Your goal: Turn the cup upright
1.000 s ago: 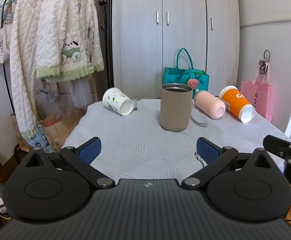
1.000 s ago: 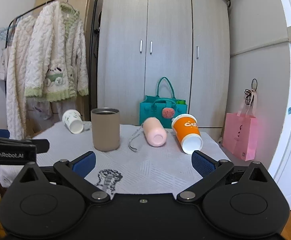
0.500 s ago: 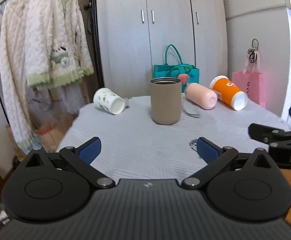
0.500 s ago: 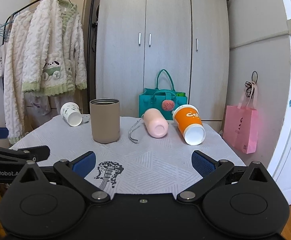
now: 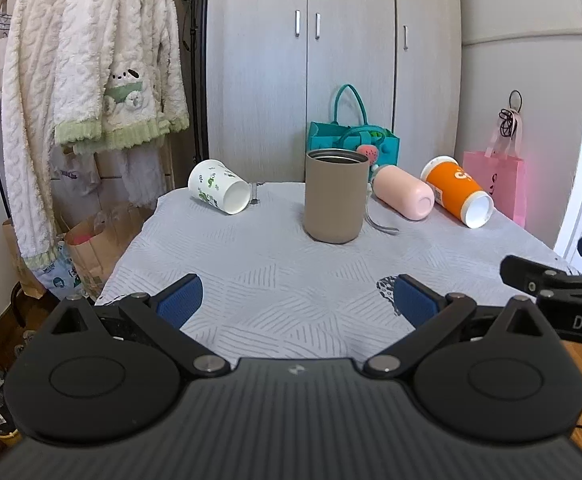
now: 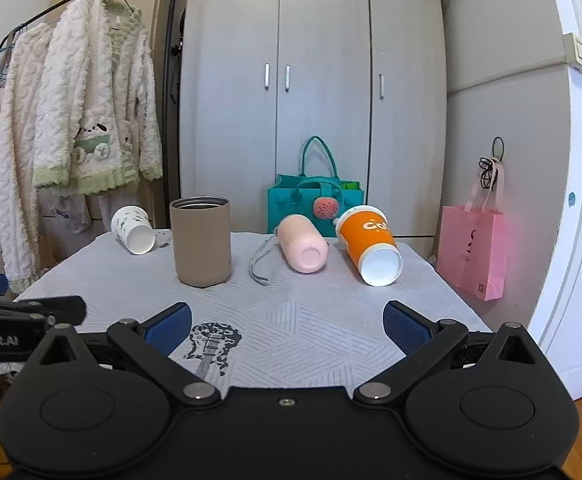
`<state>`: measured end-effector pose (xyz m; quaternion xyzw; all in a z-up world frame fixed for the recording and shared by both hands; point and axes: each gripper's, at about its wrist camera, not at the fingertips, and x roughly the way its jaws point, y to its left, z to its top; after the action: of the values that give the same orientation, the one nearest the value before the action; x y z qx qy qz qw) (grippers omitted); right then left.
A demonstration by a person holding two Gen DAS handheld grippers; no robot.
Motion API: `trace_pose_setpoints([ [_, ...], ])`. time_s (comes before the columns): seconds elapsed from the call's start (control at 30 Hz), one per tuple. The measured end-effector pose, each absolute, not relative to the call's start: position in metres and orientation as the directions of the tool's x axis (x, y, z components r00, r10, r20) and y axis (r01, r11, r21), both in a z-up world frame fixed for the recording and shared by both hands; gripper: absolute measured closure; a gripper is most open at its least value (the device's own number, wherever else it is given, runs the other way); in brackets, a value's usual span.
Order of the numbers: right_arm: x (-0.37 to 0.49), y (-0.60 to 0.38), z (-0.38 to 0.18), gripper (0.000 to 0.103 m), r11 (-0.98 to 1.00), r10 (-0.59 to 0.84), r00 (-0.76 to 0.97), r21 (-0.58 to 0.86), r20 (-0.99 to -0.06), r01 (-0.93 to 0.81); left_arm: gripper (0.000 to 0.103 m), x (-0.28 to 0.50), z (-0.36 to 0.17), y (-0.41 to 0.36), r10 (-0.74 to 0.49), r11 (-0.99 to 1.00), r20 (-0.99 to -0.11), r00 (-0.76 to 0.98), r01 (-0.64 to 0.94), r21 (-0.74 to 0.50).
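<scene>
On the table [image 5: 251, 272], which is covered with a grey patterned cloth, four vessels stand in a loose row at the far side. The taupe tumbler [image 5: 335, 196] is upright near the middle, with its open mouth on top. To its left, well apart, the white paper cup with green prints [image 5: 218, 186] lies on its side, and its mouth looks toward the camera and a little to the right. To the right of the tumbler the pink bottle [image 5: 403, 197] lies on its side, and a grey strap [image 5: 379, 224] from it rests on the cloth between the bottle and the tumbler. Just beside the bottle, the orange cup [image 5: 457, 196] lies on its side too, with the white inside turned to the front. The left gripper [image 5: 295, 298] hovers over the near edge of the table; its jaws are wide apart and hold nothing. The right gripper [image 6: 287, 326] is at the near edge as well, over a black guitar print [image 6: 211, 346] on the cloth, with the jaws also apart and empty. Behind the table there are a grey wardrobe [image 6: 315, 96], a teal bag [image 6: 315, 200] and a pink paper bag [image 6: 473, 250]; fluffy white garments [image 5: 91, 68] hang on a rack to the left.
</scene>
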<state>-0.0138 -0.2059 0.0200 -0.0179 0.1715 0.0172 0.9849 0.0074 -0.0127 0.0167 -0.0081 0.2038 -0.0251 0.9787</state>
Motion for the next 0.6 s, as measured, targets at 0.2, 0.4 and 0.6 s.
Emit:
trace_pose_setpoints([
  [0.2,-0.012,-0.212,0.018,0.000,1.000,0.007,0.939,-0.021,-0.343,-0.015,0.000,0.009,0.016,-0.011,-0.032,0.999,-0.395,0.918,0.034,-0.003],
  [0.4,-0.009,-0.213,0.016,0.000,1.000,0.000,0.937,-0.024,-0.350,-0.010,0.000,0.015,0.014,-0.007,-0.027,1.000,-0.411,0.911,0.019,-0.023],
  [0.6,-0.008,-0.212,0.016,0.000,1.000,0.007,0.935,-0.023,-0.356,-0.016,0.000,0.018,0.010,-0.002,0.019,1.000,-0.414,0.910,-0.025,-0.010],
])
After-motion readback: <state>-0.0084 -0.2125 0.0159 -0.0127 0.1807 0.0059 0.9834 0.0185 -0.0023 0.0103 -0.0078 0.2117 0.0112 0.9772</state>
